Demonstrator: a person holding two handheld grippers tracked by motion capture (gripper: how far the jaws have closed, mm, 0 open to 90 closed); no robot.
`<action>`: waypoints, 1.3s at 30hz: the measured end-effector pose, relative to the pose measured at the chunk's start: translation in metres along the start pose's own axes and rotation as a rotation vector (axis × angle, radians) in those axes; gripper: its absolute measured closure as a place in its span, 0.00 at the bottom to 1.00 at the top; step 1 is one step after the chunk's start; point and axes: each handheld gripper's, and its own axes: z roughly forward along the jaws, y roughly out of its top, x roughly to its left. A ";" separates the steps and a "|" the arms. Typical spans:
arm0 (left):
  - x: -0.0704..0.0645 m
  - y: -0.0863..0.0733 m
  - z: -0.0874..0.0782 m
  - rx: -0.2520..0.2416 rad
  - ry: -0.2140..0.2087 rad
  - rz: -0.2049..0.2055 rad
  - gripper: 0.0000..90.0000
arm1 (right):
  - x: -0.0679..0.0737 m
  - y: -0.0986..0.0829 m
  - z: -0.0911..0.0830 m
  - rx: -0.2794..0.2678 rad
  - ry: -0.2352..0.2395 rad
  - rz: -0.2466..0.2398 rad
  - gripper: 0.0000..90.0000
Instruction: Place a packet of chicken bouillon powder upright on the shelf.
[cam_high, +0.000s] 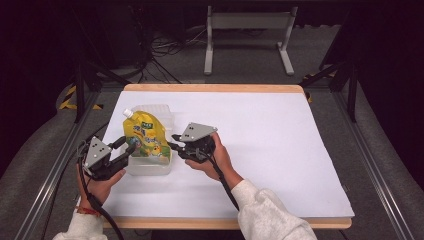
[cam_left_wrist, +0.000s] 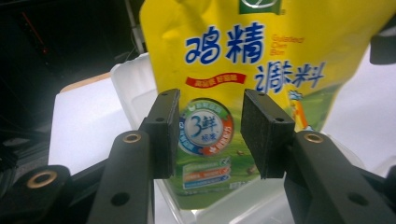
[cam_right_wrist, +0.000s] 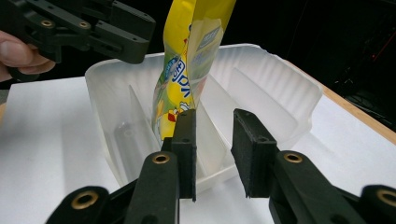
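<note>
Pouch: yellow bag (cam_high: 144, 136) with a white cap at its top left, standing up in the clear box (cam_high: 148, 166) at the near left of the white table (cam_high: 280, 150).
Where in the box: bottom of the bag down between the thin walls inside, top of the bag poking out well above the rim.
Long way of the bag: up and down, leaning a little to the far left.
Flat face of the bag: turned toward the near left, full on in the left gripper view (cam_left_wrist: 233, 70).
Thin edge of the bag: turned toward the right, seen edge-on in the right gripper view (cam_right_wrist: 184, 88).
Left gripper (cam_high: 121, 146): spread wide, holding nothing, just beside the bag on its left, jaws on each side of the round mark on the print.
Right gripper (cam_high: 173, 141): spread too, holding nothing, at the right rim of the box, low by the bag's edge.
Nearer one: about even, both close to the bag.
Next move, as a guess: a pinch needs jaws across the thin way of the bag, so the right gripper looks better lined up than the left.
Risk: soft bag, easy to tip or fold.
</note>
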 end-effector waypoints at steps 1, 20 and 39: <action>-0.001 0.000 -0.001 0.002 -0.001 0.008 0.64 | 0.000 0.000 -0.001 0.001 -0.006 -0.007 0.80; -0.036 -0.004 -0.009 0.018 -0.056 0.060 0.43 | -0.015 -0.003 -0.033 0.047 -0.093 -0.038 0.80; -0.088 -0.012 0.001 0.072 -0.158 0.137 0.27 | -0.032 -0.023 -0.067 0.196 -0.171 -0.122 0.70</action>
